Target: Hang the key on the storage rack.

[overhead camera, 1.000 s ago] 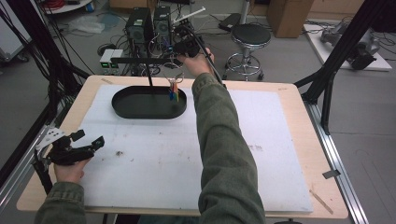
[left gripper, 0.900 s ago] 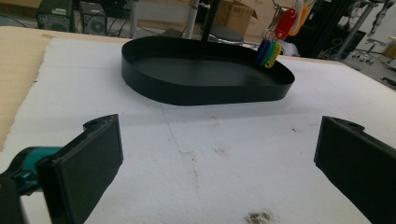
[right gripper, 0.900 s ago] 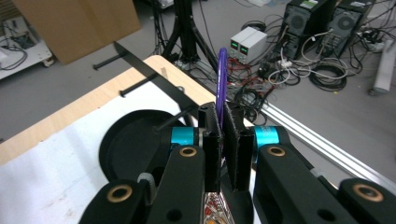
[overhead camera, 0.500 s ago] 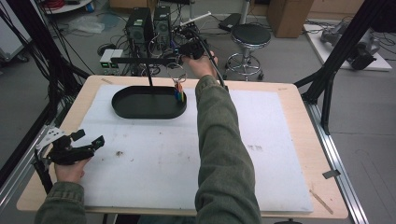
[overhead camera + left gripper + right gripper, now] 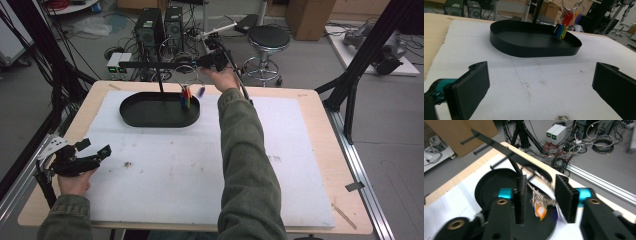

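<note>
While I reached past the table's (image 5: pixel 320 125) far edge | black tray (image 5: pixel 150 116) sat near that edge | my left gripper (image 5: pixel 92 157) rested released, near-left corner | my right gripper (image 5: pixel 541 200) gaped around the key tags (image 5: pixel 186 96).

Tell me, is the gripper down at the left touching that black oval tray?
Apart. In the left gripper view, bare white mat lies between the open left gripper and the black tray; the high view shows the same gap.

Round stool (image 5: pixel 269 37), cardboard box (image 5: pixel 306 12) behind table.
</note>
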